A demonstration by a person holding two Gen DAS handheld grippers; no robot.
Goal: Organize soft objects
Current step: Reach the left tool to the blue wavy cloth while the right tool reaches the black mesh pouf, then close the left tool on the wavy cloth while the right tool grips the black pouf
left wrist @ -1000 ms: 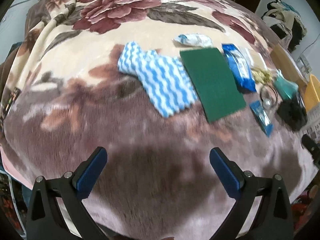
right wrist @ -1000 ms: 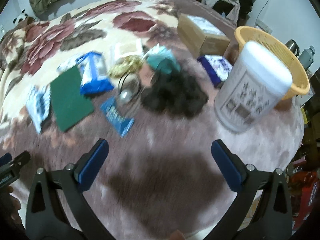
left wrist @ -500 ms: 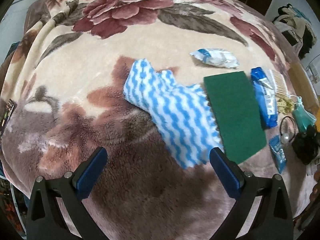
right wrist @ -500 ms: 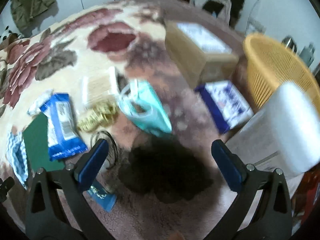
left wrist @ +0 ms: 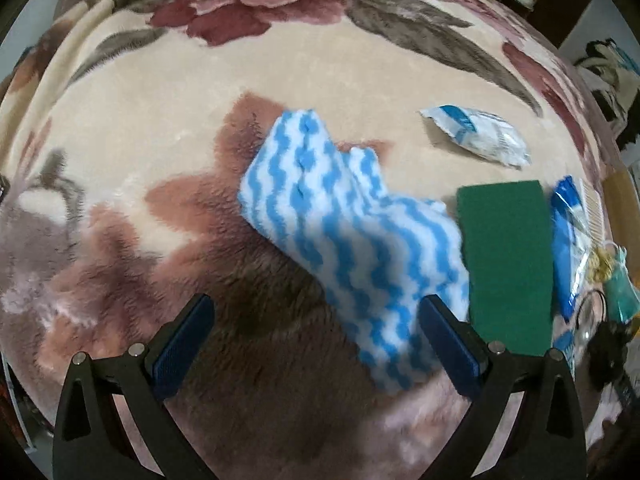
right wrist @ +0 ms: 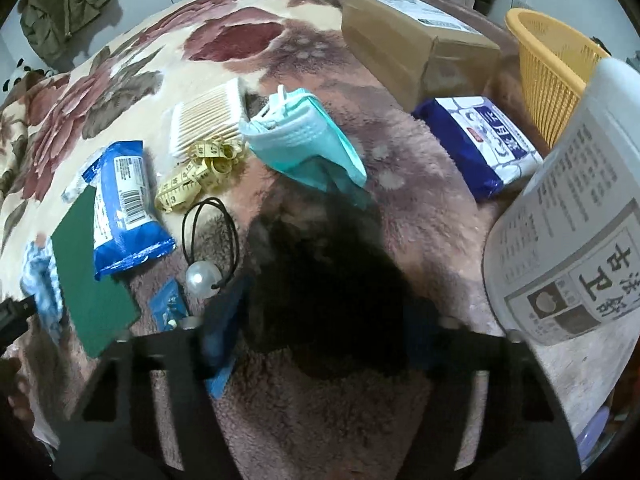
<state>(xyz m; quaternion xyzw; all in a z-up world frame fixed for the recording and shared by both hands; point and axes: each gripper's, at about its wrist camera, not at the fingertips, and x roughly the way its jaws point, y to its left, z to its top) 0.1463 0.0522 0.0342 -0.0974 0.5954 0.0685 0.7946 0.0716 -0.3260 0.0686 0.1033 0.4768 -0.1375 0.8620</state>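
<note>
Right hand-held gripper (right wrist: 320,320) had just been closing around the black fluffy clump (right wrist: 320,300) on the floral plush blanket (right wrist: 140,60); contact blurred. Left hand-held gripper (left wrist: 316,344) gaped near the blue-white wavy-striped cloth (left wrist: 352,236). Advice: pinch deep, lift slowly.

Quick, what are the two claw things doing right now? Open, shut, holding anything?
Left gripper: open, empty, above the blue-and-white striped cloth.
Right gripper: jaws just closing around the black fuzzy thing; whether the grip is firm cannot be told.
</note>
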